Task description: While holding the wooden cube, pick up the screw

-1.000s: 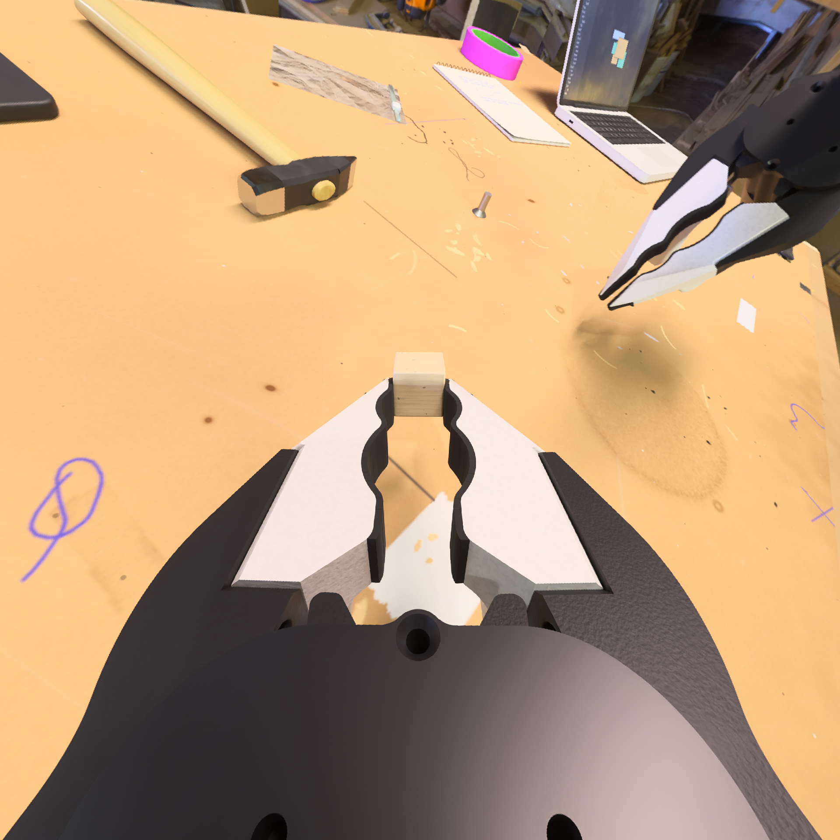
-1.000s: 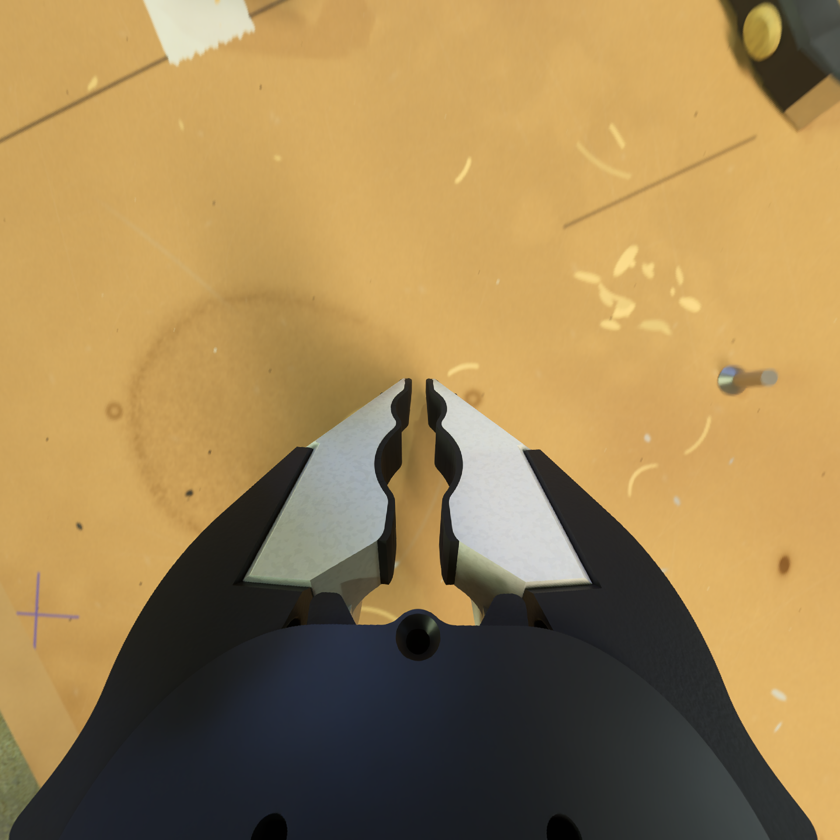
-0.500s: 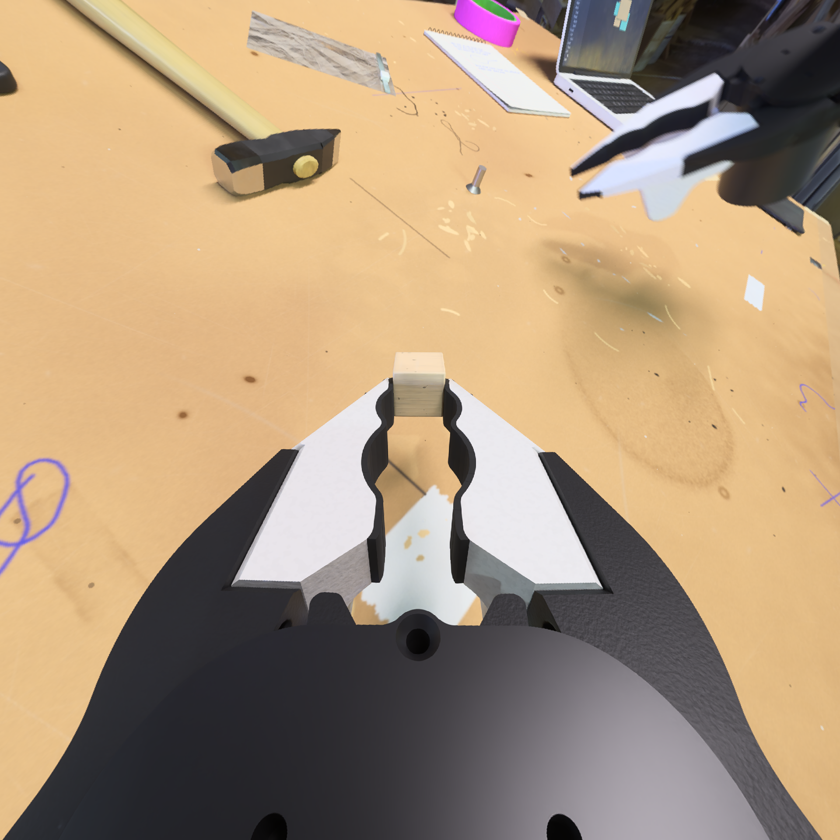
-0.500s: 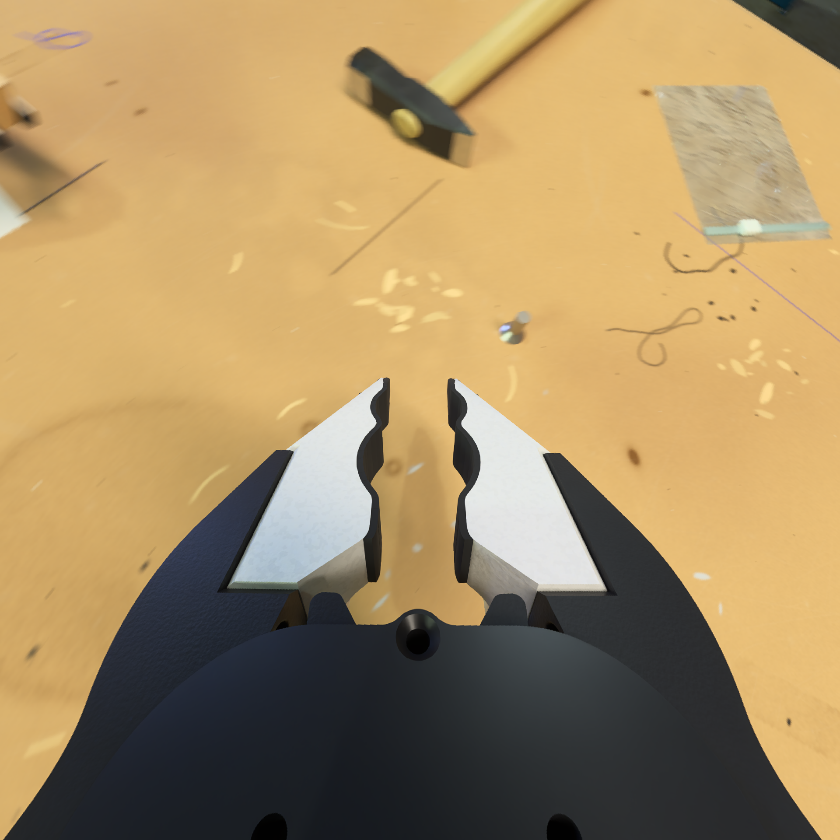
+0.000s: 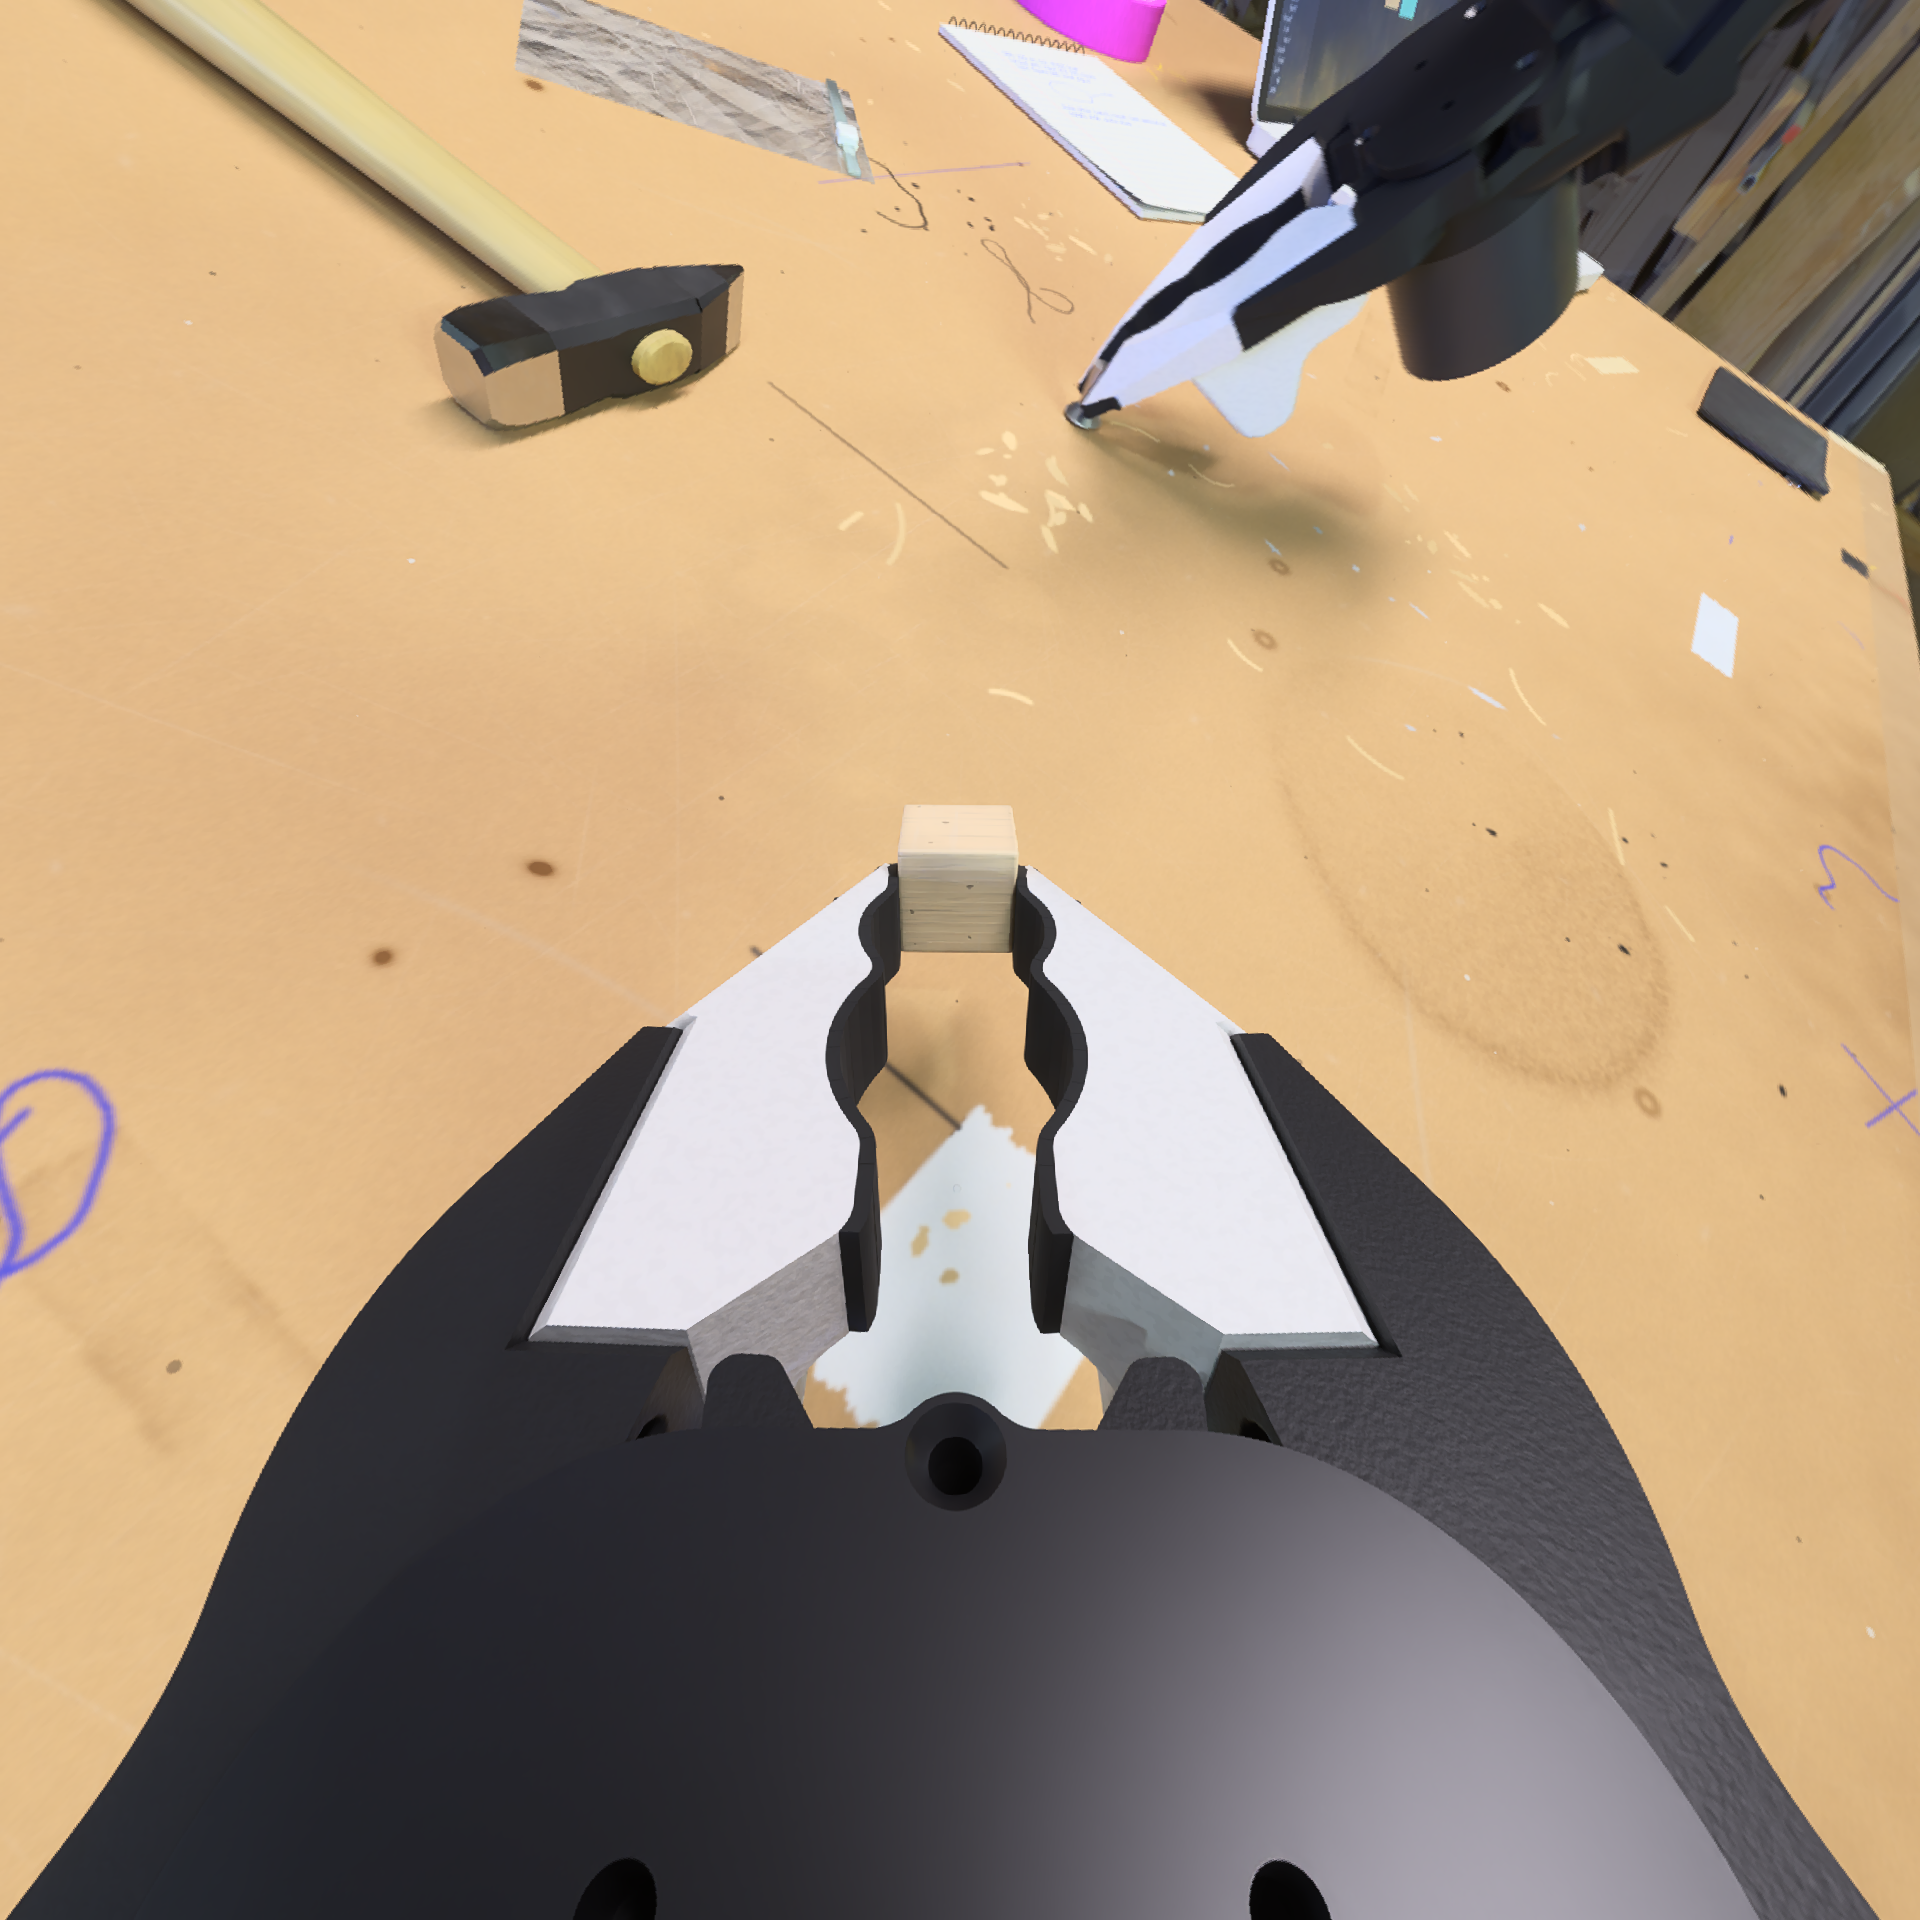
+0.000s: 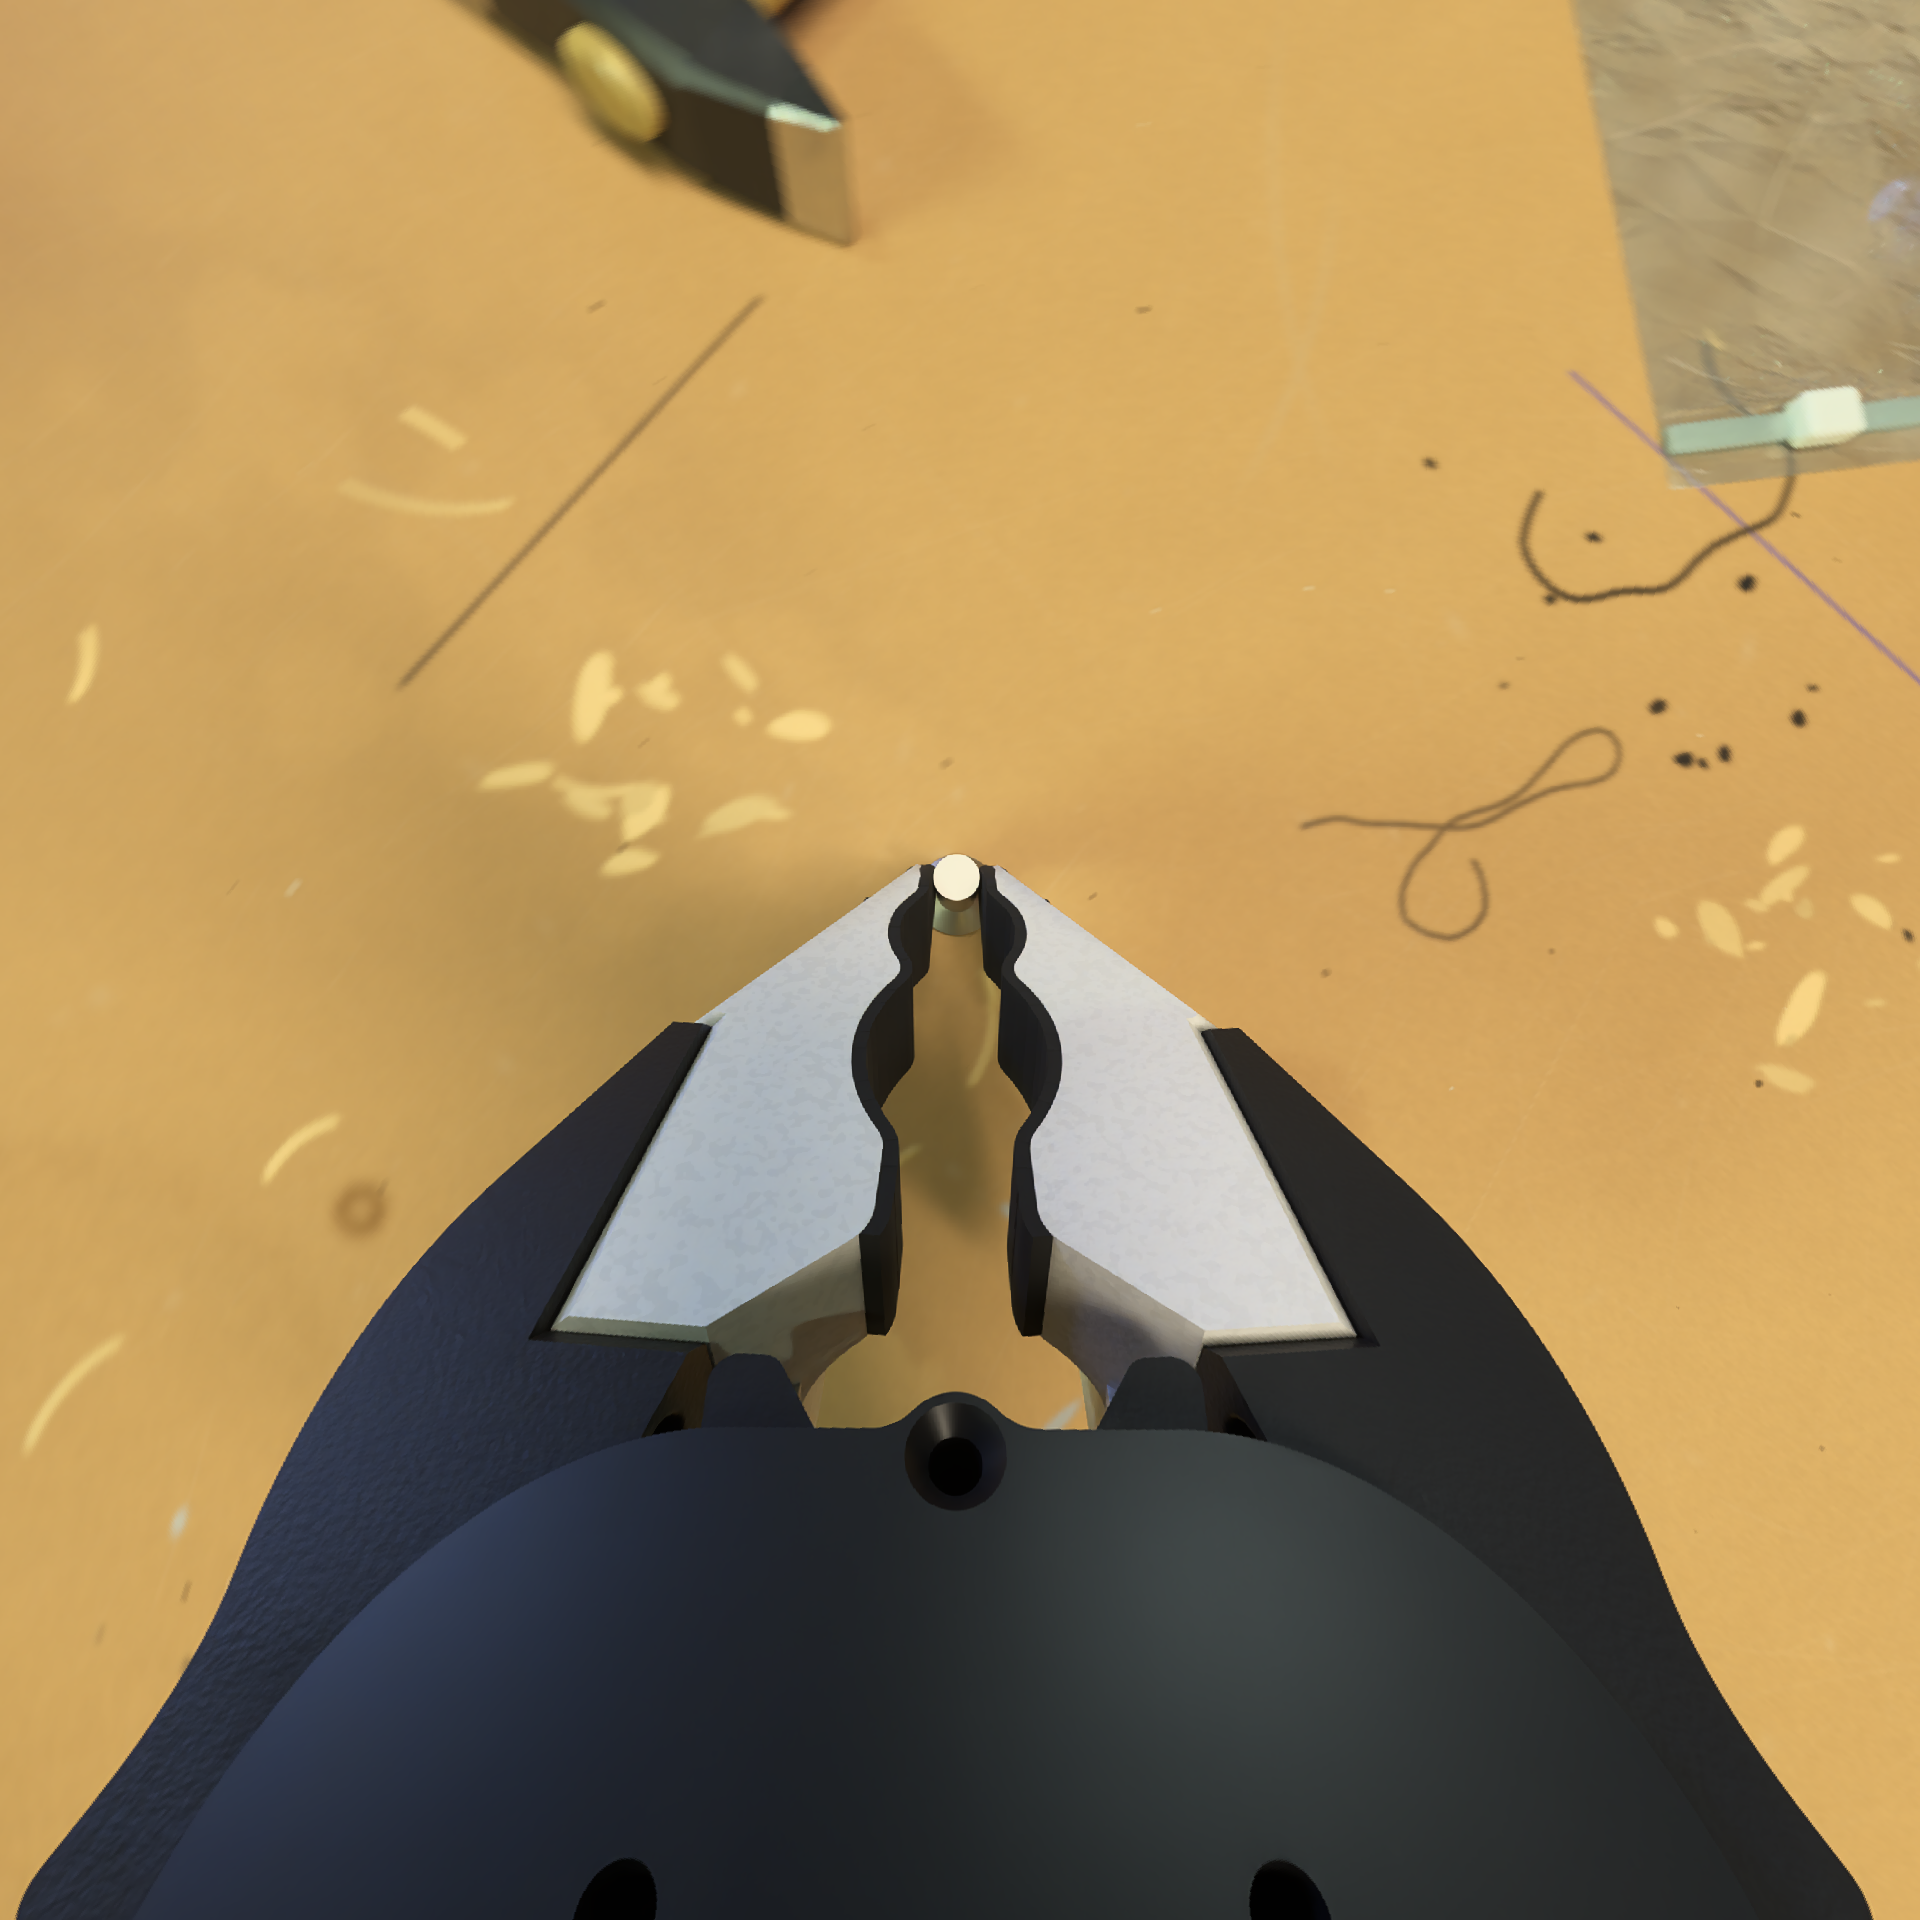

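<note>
Down onto the screw (image 6: 955, 891) the right gripper (image 6: 955, 881) has been brought since a moment ago, and its fingertips are now closed around the shank, with the head seen resting on the workbench (image 5: 312, 675) in the left wrist view. Toward the bench's far edge, right of the hammer (image 5: 592, 343), is where this is being done. Nearer the middle, the wooden cube (image 5: 956, 878) is kept pinched at the tips of the left gripper (image 5: 956, 883). Holding is judged done, gripping seemingly achieved; lifting is not yet seen.
</note>
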You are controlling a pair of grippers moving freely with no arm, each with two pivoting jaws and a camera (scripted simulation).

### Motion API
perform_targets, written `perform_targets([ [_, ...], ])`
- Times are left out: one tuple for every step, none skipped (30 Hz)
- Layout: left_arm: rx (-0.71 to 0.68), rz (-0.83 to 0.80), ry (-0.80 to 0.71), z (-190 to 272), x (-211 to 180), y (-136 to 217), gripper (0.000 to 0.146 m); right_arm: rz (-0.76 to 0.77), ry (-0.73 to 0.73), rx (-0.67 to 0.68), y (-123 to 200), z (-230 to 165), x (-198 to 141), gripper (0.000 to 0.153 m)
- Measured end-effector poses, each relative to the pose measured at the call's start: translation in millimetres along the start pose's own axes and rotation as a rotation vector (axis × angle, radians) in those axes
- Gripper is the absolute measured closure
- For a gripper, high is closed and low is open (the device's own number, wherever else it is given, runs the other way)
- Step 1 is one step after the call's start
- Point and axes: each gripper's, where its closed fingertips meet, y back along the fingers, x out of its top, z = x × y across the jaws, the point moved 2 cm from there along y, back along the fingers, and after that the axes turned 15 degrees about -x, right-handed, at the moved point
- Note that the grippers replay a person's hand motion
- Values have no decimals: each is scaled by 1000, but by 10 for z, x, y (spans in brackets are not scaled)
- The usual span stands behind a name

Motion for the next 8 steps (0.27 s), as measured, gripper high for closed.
perform_targets([
  [2,-4,-3,1,-3,-1,126,5,28,22,61,-43,-29,145],
  [4,-5,-5,2,-5,-2,126,12,52,51,140,-93,-58,145],
  [4,-6,-6,3,-6,-2,126,23,76,88,241,-154,-85,145],
  [4,-5,-5,4,-7,-4,126,40,105,132,363,-225,-113,145],
  [3,-5,-3,5,-9,-6,126,56,136,177,493,-299,-146,145],
  [1,-6,-2,6,-12,-10,126,66,171,218,622,-371,-191,145],
  [0,-8,-1,9,-16,-15,126,68,207,249,742,-437,-247,145],
  [-1,-10,-1,12,-19,-20,126,66,237,268,826,-484,-295,145],
])
